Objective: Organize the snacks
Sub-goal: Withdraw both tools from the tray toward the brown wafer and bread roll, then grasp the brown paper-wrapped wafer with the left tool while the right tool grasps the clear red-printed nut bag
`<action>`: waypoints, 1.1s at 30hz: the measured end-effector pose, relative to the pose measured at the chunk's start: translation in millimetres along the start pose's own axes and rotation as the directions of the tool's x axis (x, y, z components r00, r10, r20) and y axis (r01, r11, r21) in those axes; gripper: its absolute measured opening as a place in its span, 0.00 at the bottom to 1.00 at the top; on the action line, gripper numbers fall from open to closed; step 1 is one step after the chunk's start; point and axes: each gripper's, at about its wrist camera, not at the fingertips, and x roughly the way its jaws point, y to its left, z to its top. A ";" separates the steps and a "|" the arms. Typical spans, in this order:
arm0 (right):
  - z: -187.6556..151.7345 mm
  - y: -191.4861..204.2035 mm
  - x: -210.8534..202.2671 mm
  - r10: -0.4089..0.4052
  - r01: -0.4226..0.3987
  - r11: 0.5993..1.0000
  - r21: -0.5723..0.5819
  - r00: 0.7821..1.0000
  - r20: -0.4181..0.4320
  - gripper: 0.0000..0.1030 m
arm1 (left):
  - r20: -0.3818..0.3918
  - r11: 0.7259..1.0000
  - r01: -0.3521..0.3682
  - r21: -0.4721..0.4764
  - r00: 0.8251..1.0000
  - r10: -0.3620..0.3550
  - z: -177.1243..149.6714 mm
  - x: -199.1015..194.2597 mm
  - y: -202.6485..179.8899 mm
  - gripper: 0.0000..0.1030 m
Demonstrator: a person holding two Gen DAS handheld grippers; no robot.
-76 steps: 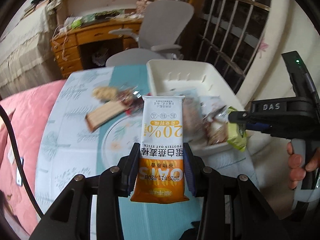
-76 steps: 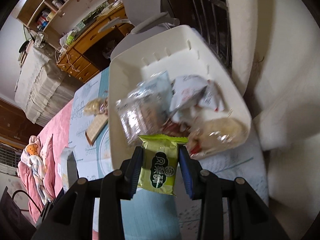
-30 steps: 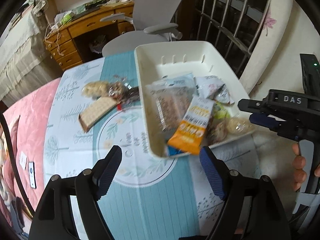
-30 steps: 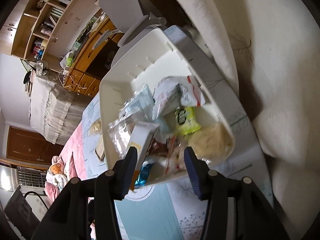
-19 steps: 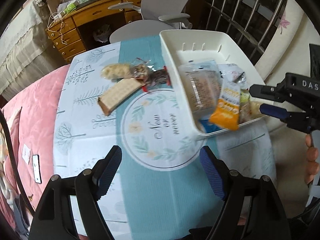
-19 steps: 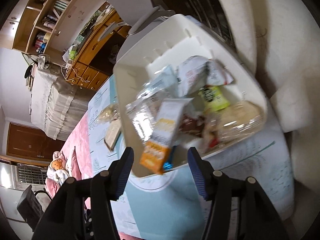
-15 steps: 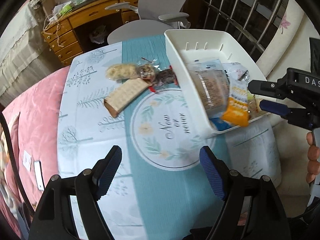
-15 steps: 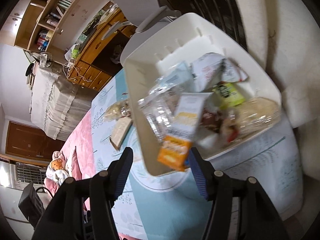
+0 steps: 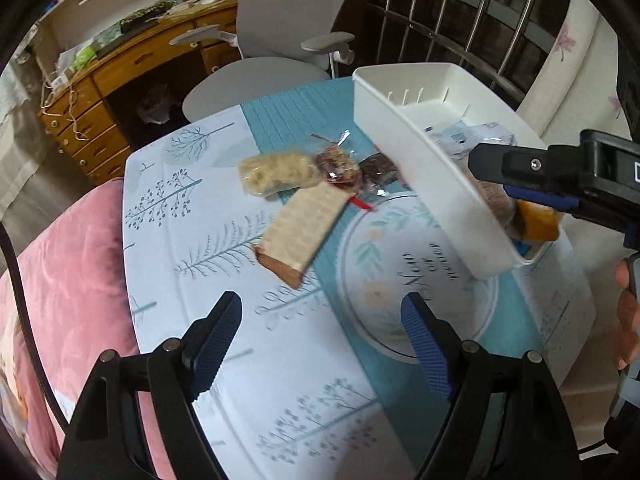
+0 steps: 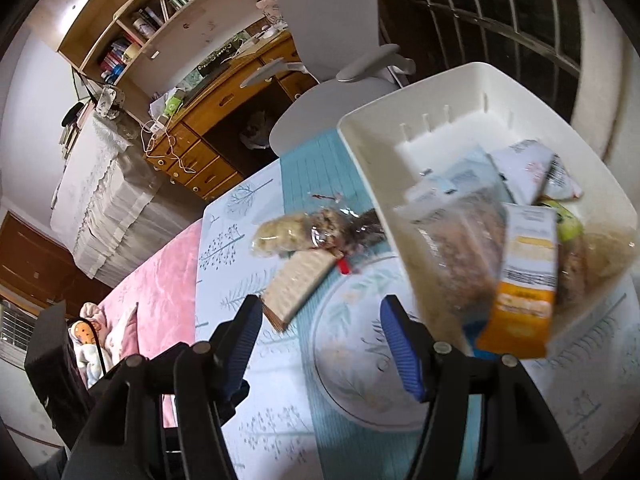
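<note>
A white bin [image 9: 420, 168] [image 10: 376, 168] stands on the right of the table and holds several snack packs. Among them are an orange-and-white oat bar [image 10: 520, 280] leaning on its near rim and a green packet [image 10: 568, 224]. On the tablecloth left of the bin lie a flat wafer pack [image 9: 304, 228] [image 10: 298, 284], a pale puffed snack [image 9: 276, 174] and a clear-wrapped dark snack [image 9: 338, 166]. My left gripper [image 9: 320, 308] hovers over the cloth short of the wafer pack, jaws opening, nothing between them. My right gripper [image 10: 320, 312] hangs beside the bin, jaws opening and empty.
A grey office chair [image 9: 280, 40] and a wooden desk [image 9: 132, 76] stand beyond the table's far edge. A pink bed cover [image 9: 68, 260] borders the table on the left. Window bars [image 9: 460, 24] rise behind the bin. A hand [image 9: 628, 312] grips the right tool.
Both grippers let their packs go into the bin, the oat bar and the green packet. Since then both have swung left toward the loose snacks, and the right jaws have spread wider.
</note>
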 end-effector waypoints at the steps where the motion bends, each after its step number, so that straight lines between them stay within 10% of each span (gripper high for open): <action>1: 0.3 3.7 5.2 -0.010 0.010 1.000 -0.009 1.000 -0.002 0.60 | -0.001 1.000 0.011 -0.001 1.000 -0.011 1.8 5.1 5.8 0.78; 23: 39.5 33.5 125.8 -0.192 0.195 0.951 -0.239 0.981 0.036 0.65 | 0.037 0.993 0.104 0.062 0.994 -0.106 27.6 116.3 41.1 0.78; 33: 48.8 41.2 150.6 -0.273 0.273 0.900 -0.339 0.961 0.048 0.65 | 0.015 0.988 0.115 0.098 0.993 -0.117 34.7 139.8 36.2 0.58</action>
